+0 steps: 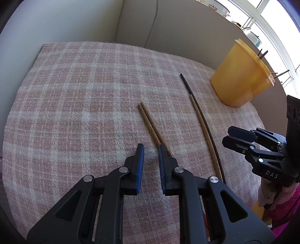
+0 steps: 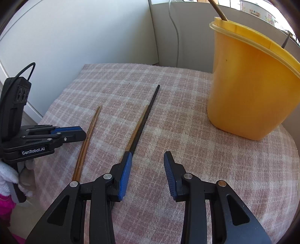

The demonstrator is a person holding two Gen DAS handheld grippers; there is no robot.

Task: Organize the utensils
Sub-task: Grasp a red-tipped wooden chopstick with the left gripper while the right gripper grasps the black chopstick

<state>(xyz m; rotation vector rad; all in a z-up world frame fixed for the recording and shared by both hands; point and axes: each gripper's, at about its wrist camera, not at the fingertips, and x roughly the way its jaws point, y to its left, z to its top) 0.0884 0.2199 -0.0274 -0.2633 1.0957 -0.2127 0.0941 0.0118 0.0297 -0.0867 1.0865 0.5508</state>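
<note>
Chopsticks: two brown wooden chopsticks (image 1: 150,122) paired mid-cloth; right, a tan chopstick (image 1: 204,131) beside a black one (image 1: 195,99).
Holder: tall yellow plastic cup (image 2: 249,90), far right, stick ends poking out.
My grippers: left gripper (image 1: 151,150) narrowly apart, right gripper (image 2: 148,157) wider, both empty.

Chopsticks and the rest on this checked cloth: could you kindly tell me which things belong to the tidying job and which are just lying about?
Job:
- brown chopstick pair
- black and tan chopstick pair
- yellow holder, some sticks already inside

Lying about:
- checked cloth
- white cable
- floral pot on the sill
</note>
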